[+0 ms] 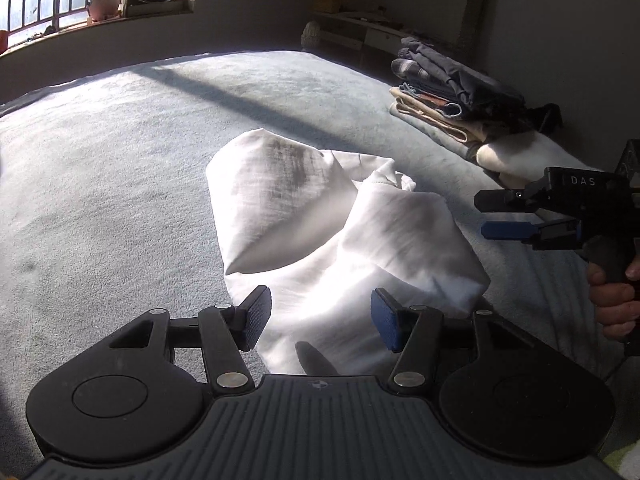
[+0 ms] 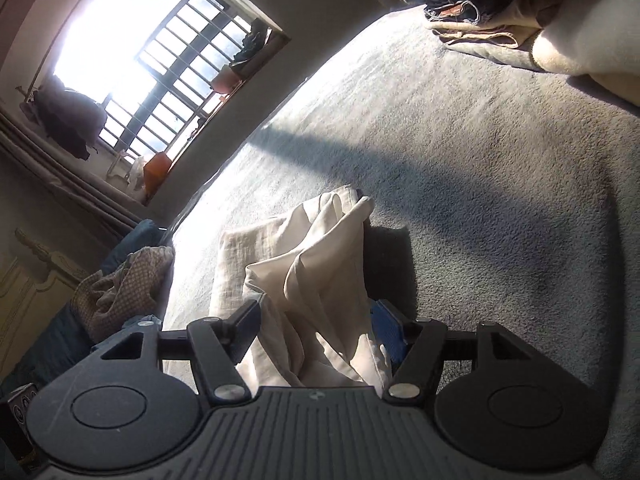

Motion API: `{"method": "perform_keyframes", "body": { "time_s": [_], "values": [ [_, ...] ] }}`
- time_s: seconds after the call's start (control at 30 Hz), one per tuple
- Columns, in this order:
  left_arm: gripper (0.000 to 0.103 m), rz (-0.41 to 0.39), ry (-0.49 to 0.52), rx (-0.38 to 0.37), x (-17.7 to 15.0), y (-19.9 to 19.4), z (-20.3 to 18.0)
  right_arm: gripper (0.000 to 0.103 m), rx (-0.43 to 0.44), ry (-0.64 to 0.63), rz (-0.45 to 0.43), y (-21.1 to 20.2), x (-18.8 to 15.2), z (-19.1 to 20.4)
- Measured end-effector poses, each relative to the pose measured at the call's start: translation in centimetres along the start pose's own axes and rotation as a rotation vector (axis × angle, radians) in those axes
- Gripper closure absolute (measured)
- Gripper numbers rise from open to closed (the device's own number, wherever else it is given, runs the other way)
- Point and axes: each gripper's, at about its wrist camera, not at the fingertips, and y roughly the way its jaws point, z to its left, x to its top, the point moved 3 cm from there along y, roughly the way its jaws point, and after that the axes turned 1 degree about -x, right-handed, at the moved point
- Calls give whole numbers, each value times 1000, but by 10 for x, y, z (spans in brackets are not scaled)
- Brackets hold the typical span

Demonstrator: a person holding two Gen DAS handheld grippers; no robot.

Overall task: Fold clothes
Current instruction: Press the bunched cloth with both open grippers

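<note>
I see the white garment [image 1: 320, 224] lying crumpled on the grey bed cover [image 1: 100, 184], its near edge reaching in between my left gripper [image 1: 320, 316]'s spread fingers, which don't pinch it. My right gripper [image 2: 316, 328] also stands apart, the cloth bunched between its pads; I can't tell whether they touch it. The fabric looks thin, woven, softly creased, folded into peaks. The cover is fleecy, matted. A stack of folded clothes [image 1: 448, 92] sits well beyond.

Open grey blanket [image 1: 100, 152] left of the white garment [image 1: 320, 232]; stacked clothes [image 1: 452, 92] far right.
</note>
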Motion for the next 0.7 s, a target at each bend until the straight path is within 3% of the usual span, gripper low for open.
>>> {"method": "perform_keyframes", "body": {
  "time_s": [0.17, 0.33, 0.57, 0.7],
  "values": [
    [48, 33, 145, -57, -9, 32, -28, 35, 61, 179, 33, 29, 43, -17],
    [48, 67, 191, -76, -22, 51, -41, 35, 12, 379, 125, 84, 77, -39],
    [48, 77, 185, -99, -29, 56, -40, 36, -88, 372, 234, 135, 94, -36],
    [48, 77, 204, -108, -34, 58, -43, 43, -156, 223, 256, 151, 97, -15]
  ]
}}
